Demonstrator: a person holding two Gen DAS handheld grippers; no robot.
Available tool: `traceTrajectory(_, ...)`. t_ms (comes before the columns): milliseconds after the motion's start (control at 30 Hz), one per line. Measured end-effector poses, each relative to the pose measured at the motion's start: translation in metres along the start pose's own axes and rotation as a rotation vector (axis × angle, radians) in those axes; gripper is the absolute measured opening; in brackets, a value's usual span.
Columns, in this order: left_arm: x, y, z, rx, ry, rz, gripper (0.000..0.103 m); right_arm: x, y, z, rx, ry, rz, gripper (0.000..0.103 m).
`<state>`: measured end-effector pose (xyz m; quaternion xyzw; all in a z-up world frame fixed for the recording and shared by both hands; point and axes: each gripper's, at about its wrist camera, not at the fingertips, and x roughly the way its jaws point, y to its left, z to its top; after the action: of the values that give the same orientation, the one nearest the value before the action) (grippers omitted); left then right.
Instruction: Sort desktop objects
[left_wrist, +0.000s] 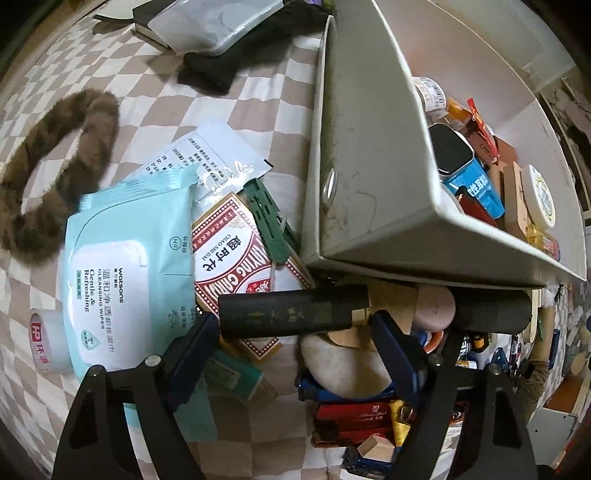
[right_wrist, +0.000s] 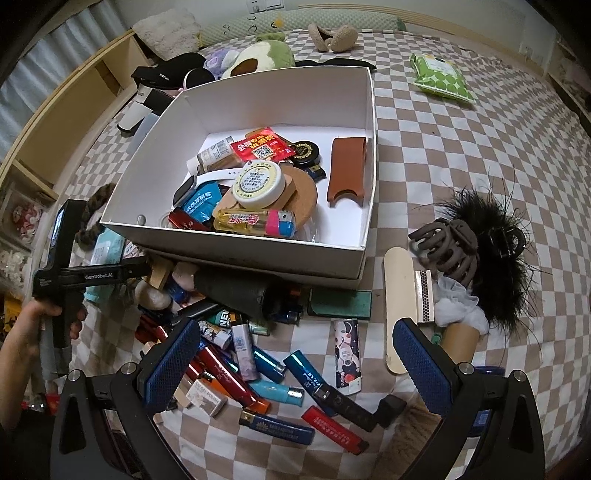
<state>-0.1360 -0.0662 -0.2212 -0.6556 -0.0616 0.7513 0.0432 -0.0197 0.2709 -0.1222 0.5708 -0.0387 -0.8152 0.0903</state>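
Left wrist view: with left gripper (left_wrist: 295, 328) fingers spread about the dark tube (left_wrist: 291, 308) on the bed against the white box (left_wrist: 369, 166), grip impossible to tell, keep tube level clearing the wall; right gripper (right_wrist: 295, 354) fingers wide, empty.

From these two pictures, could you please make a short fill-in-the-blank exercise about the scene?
1. The white box stands on a ____ patterned cloth.
2. The brown leather case lies ____ the white box.
3. The fingers of the right gripper are ____, holding nothing.
4. The lighters lie ____ the box, on the cloth.

Missing words: checkered; inside; open; outside
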Motion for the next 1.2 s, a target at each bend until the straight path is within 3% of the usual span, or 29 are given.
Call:
traceTrajectory(567,-0.01,0.023,0.006,0.039,-0.011,0.005,0.081,0.021,0.0,-0.01,-0.035,0.076,-0.023,0.103)
traceTrajectory(700,-0.014,0.027,0.006,0.056,-0.014,-0.004,0.081,0.03,-0.009,-0.018,-0.007,0.12,0.01,0.103)
traceTrajectory(933,-0.019,0.034,0.005,0.089,-0.016,-0.02,0.081,0.042,-0.037,-0.035,0.17,0.191,0.141,0.103)
traceTrajectory(1033,-0.021,0.038,0.005,0.099,-0.019,-0.029,0.081,0.045,-0.044,-0.039,0.19,0.195,0.134,0.102)
traceTrajectory(1100,-0.022,0.041,0.005,0.107,-0.02,-0.03,0.081,0.049,-0.047,-0.039,0.185,0.202,0.121,0.088)
traceTrajectory(1200,-0.024,0.046,0.007,0.117,-0.021,-0.031,0.081,0.056,-0.044,-0.037,0.15,0.2,0.088,0.074)
